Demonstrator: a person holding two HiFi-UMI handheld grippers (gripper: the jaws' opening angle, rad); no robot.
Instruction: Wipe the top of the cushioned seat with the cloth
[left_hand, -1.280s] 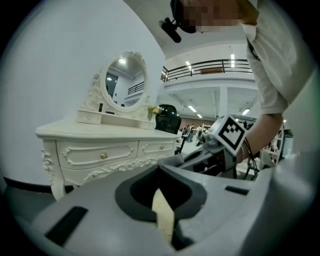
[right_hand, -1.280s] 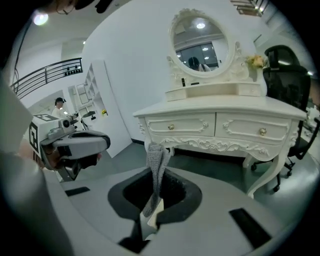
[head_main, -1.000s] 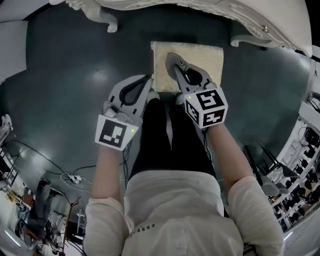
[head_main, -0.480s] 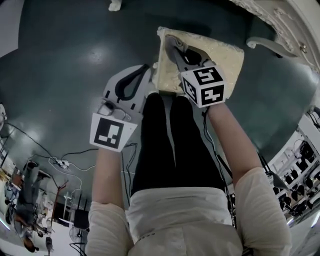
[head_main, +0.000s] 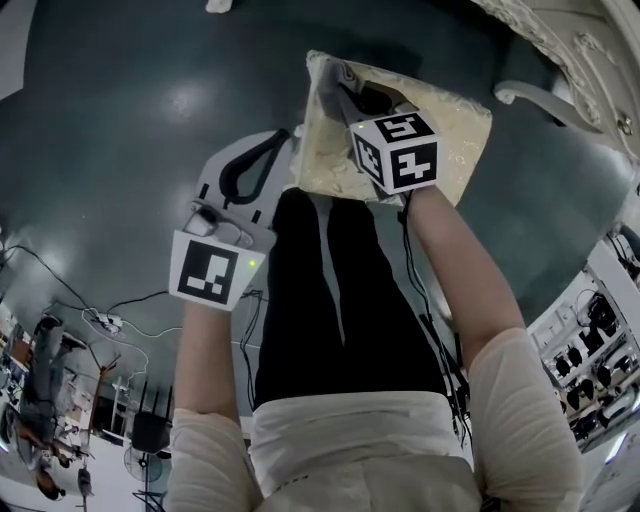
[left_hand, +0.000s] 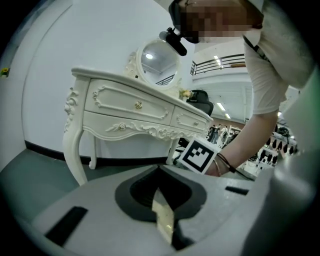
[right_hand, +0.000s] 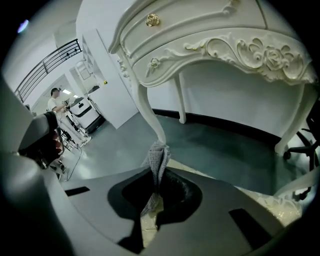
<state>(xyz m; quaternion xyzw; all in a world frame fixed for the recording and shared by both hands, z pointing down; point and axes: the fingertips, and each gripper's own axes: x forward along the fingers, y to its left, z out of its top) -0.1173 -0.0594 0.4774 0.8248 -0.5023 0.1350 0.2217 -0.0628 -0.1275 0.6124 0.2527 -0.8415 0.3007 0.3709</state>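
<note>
The right tongs (head_main: 349, 92) are reaching over the cream cushioned seat (head_main: 452, 130), pinching a grey cloth (head_main: 335, 73) near the seat's far left corner. The left tongs (head_main: 286, 137) are hovering just beside the seat's left edge, above the dark green floor (head_main: 120, 120), tips drawn together. 1 white carved furniture leg (head_main: 540, 95) is standing near the seat's right side.

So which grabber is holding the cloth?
The right gripper, the one over the cushioned seat: its jaws pinch the grey cloth. The left gripper, beside the seat, has no cloth.
</note>
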